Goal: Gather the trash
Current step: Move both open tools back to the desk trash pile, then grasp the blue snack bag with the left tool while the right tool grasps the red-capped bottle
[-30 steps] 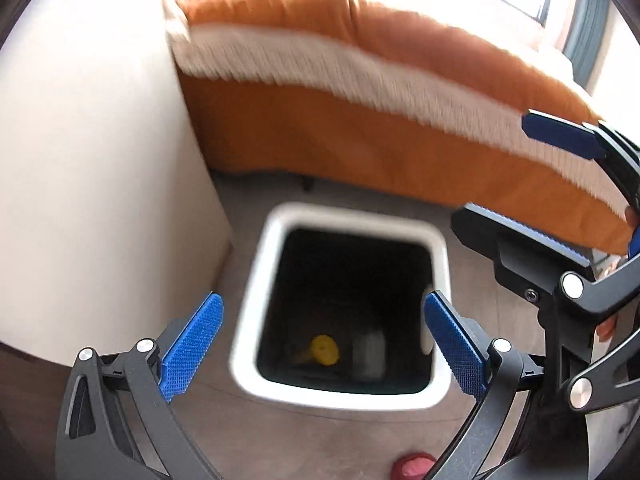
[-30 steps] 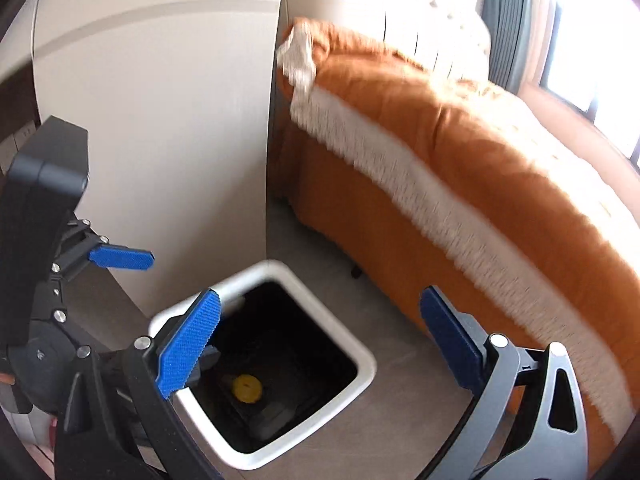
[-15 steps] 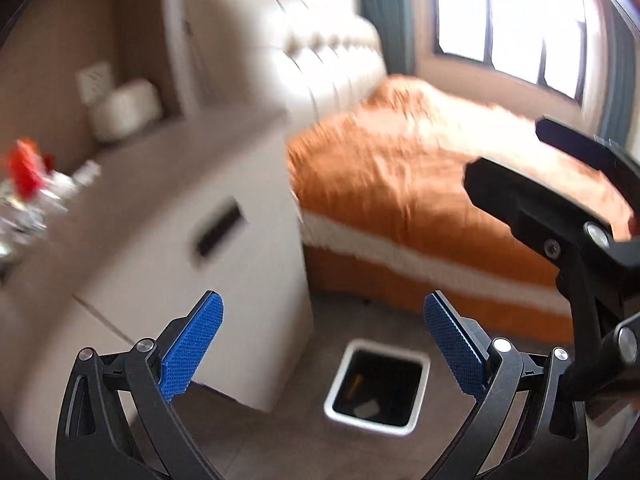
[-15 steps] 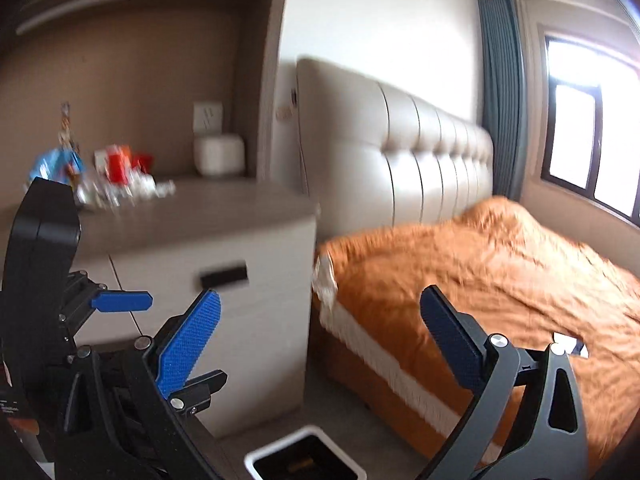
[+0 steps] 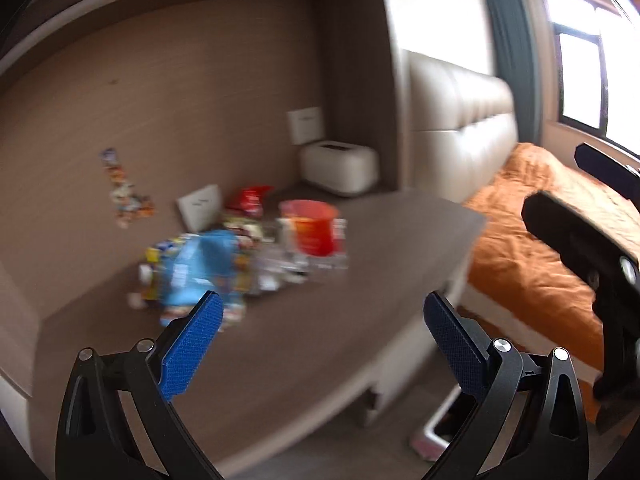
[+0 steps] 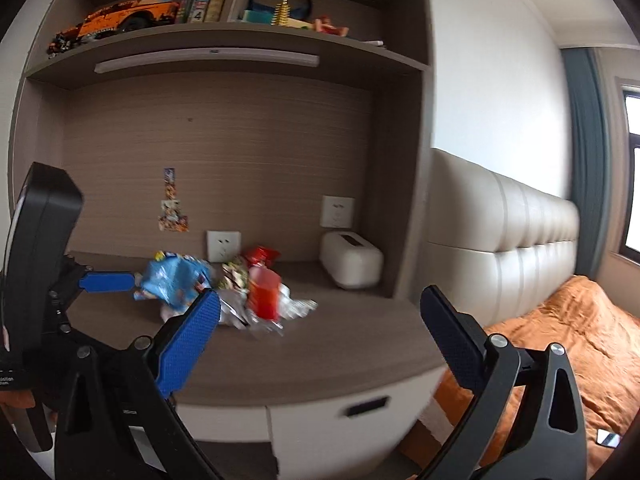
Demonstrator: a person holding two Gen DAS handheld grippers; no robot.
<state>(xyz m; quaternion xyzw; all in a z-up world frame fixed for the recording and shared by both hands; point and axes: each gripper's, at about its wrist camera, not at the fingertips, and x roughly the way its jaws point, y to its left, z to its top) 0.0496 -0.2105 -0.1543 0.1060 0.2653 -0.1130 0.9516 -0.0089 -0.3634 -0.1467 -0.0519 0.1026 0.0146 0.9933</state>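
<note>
On the brown desk top [image 6: 320, 352], in the alcove under the shelves, sits the trash pile: a blue crinkly wrapper [image 6: 172, 280], a red cup [image 6: 264, 294], a red snack bag [image 6: 262, 255] behind it, plus clear plastic scraps [image 6: 296, 306] around the cup's base. All bunched together, touching or overlapping; blur hides finer detail. A white tissue box [image 6: 351, 266] stands to the right, near the alcove wall, apart from the pile.

Left gripper [image 5: 320, 344]: jaws spread wide, nothing between them, hanging above the desk edge w/ the blue wrapper [image 5: 200, 268] just beyond its left finger. Right gripper [image 6: 320, 336]: also spread wide and empty, aimed at the desk front, pile ahead and a bit left. The bin [image 5: 436, 428] is on the floor by the cabinet corner, only its white rim showing in the left view, next to the orange bed [image 5: 532, 264].

Step in hand, as I read it: reach for the next piece. Tips:
- Take one item per grab; the pile is tangled, so a sloppy pinch prob drags neighbours off the edge.
- Blue wrapper is nearest the left gripper, so go for that first. Pinch a raised fold, not the flat part.
- Cup looks rigid: grip across the rim or wall w/ the right one, keep it upright in case of dregs.
- Clear scraps are thin and slippery; press down, then close.
</note>
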